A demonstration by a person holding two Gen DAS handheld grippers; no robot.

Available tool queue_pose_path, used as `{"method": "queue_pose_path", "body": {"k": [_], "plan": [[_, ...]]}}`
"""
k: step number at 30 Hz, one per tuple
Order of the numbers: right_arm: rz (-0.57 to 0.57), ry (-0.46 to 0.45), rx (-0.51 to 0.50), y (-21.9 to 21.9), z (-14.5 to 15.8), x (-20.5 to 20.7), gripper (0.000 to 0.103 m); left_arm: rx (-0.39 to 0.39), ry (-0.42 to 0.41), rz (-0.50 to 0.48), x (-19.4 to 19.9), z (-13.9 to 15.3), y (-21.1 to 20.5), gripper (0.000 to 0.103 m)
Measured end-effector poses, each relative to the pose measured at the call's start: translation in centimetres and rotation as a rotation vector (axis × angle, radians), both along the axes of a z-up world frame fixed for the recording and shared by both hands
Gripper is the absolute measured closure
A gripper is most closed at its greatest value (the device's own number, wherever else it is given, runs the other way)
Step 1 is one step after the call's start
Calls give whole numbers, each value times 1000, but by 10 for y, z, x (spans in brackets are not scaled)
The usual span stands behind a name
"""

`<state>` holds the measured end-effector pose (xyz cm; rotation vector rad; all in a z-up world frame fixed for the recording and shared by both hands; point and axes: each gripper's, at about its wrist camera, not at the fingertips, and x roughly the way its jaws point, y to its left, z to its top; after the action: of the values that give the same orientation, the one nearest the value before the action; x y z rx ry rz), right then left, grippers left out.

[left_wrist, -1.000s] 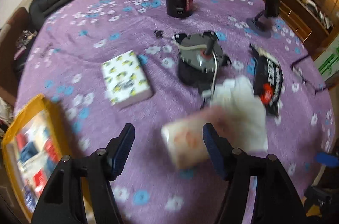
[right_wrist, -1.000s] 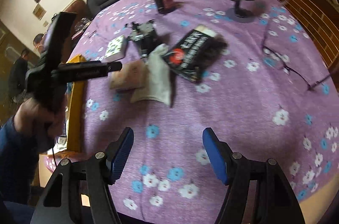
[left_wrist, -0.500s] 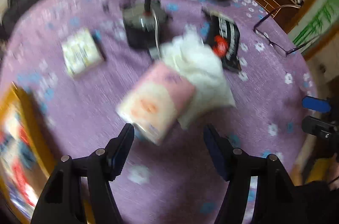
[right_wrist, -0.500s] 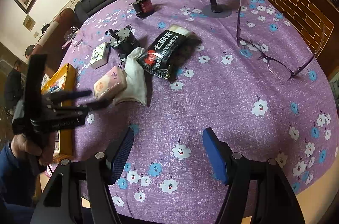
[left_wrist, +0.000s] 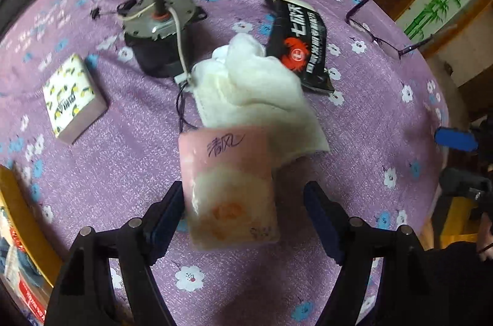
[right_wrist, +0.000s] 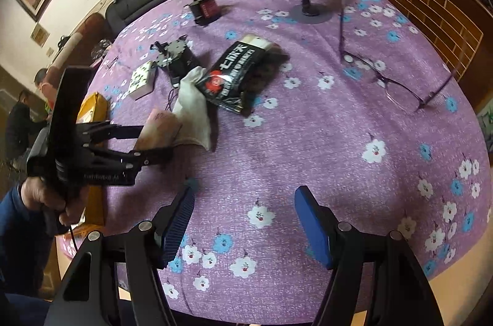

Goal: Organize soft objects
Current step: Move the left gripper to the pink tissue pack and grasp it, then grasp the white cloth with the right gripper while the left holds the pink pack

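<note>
From my left hand-held gripper (left_wrist: 243, 209), I see a pink tissue pack (left_wrist: 229, 187) between the two fingers. The jaws are opening. The left finger touches the pack, and the right finger stands apart from it. Right behind the pack lies a white cloth (left_wrist: 258, 95), and a black motor (left_wrist: 160, 33) and a black snack bag (left_wrist: 300, 42) sit past it. A small yellow-dotted tissue box (left_wrist: 74, 101) lies off to the left on the purple surface (left_wrist: 369, 116).

From my right hand-held gripper (right_wrist: 243, 221), the jaws stand wide with nothing in them. Purple glasses (right_wrist: 397, 85) lie to the right. My left hand (right_wrist: 46, 196) is at the left edge.
</note>
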<state>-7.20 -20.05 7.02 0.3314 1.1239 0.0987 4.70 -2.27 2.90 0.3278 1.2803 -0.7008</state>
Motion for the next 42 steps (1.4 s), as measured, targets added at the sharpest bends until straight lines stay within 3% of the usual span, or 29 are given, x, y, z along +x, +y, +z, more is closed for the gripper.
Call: {"method": "queue_pose_path", "body": {"k": [2,3,4,12,13,15,21,23,24,25,26,31,36,39,41,42], "plan": [[-4,-3,-1,-1,1,0,31,21,-5,53,8,-4,-1,29],[-2,-6,-2,0,2,0,31,27,-5,91,12,-6,1,36],[2,-9,-4,1,3,1,31,24,7,120,17,-8,3,50],[35,-21,27,15,0,22,31,-15,-8,217,-14,7,34,52],[52,-25,29,20,-1,26,36,-21,-15,233,-21,10,39,52],[103,-40,0,36,-3,40,44,-24,-23,258,-30,15,48,52],[230,-44,-128,85,-24,90,44,-26,-57,294,-57,29,76,52],[239,-28,-170,94,-35,100,56,-33,-66,311,-63,34,89,52],[248,-21,-173,96,-40,103,79,-32,-69,313,-67,35,91,52],[259,-3,-177,98,-46,105,96,-29,-69,316,-69,35,94,52],[258,6,-167,97,-50,104,98,-27,-68,319,-70,35,97,52],[314,-31,-61,89,-29,71,99,-31,-64,317,-67,33,91,52],[409,18,-1,80,-23,27,99,-34,-63,299,-64,32,84,52],[412,42,-77,71,-27,14,97,-41,-77,281,-63,37,79,52],[398,39,-156,65,-29,9,85,-40,-87,275,-62,38,77,52],[395,30,-176,63,-29,7,67,-39,-90,275,-62,40,77,52]]}}
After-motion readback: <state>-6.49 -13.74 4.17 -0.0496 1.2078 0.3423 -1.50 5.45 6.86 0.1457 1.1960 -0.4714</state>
